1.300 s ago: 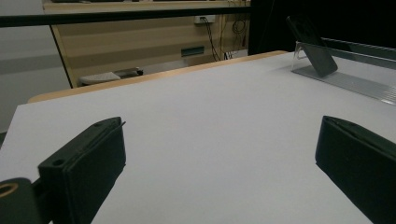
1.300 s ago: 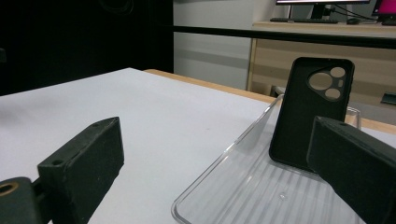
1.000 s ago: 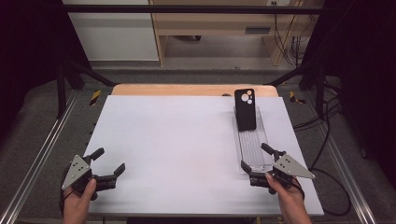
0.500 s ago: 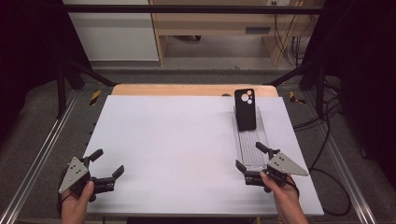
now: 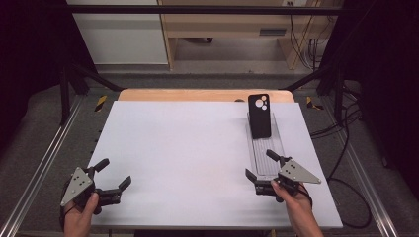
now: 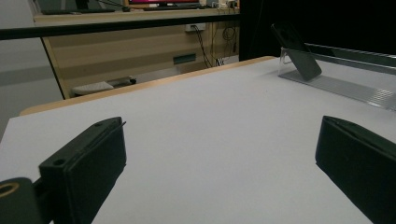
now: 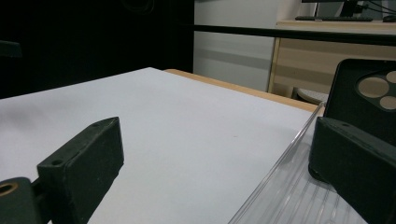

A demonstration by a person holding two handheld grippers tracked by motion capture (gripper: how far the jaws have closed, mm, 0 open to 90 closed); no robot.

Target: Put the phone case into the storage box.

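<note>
Phone [image 5: 260, 116] propped on clear stand [image 5: 267, 153] far right on desk [image 5: 188, 148], right gripper [image 5: 262, 168] straddling stand's near end, left gripper [image 5: 112, 174] near left, both with fingers apart.

Black phone case [image 5: 260, 116] propped on clear stand [image 5: 267, 153]

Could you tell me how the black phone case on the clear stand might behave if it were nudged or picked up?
The phone case leans on the clear stand, so a nudge would probably tip or slide it. It looks thin and hollow, so likely light and slightly flexible.
</note>
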